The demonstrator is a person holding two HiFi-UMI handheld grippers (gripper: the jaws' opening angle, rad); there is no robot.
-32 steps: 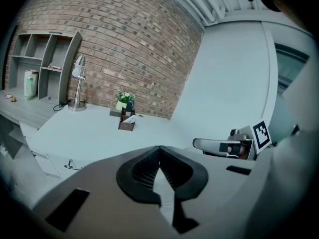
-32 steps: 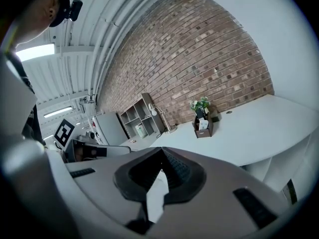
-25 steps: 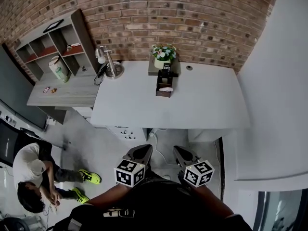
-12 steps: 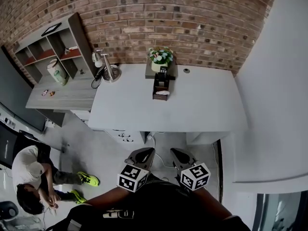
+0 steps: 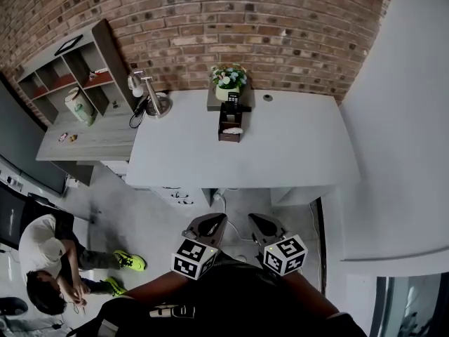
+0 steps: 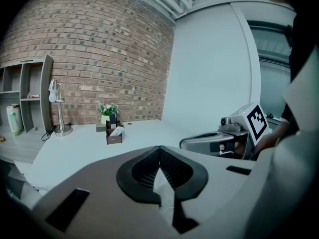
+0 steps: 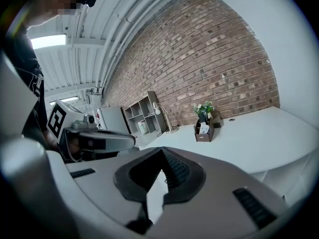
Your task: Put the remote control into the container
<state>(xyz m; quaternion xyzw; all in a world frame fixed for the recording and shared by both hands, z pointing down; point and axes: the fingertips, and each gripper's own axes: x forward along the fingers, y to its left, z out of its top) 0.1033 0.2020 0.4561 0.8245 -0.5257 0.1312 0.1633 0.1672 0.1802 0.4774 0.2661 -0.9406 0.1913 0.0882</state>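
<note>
A small brown container (image 5: 229, 126) stands at the back middle of the white table (image 5: 280, 153). A black remote control (image 5: 232, 104) stands upright in its rear part, and a white flat thing (image 5: 234, 130) lies in its front part. Both grippers hang close to my body, well short of the table's near edge. My left gripper (image 5: 210, 222) is shut with nothing in it, and so is my right gripper (image 5: 257, 222). The left gripper view shows the container (image 6: 114, 135) far ahead past the shut jaws (image 6: 159, 149). The right gripper view shows the container (image 7: 204, 131) beyond its shut jaws (image 7: 160, 151).
A potted plant (image 5: 228, 80) stands behind the container and a desk lamp (image 5: 149, 95) at the table's back left corner. A shelf unit (image 5: 69, 70) sits on a lower side desk (image 5: 91, 137) at left. A person (image 5: 48, 253) sits on the floor at lower left. A white wall (image 5: 407, 118) runs along the right.
The left gripper has drifted slightly and rolled a little. The right gripper stays put. The table and container sit a bit further left in the head view.
</note>
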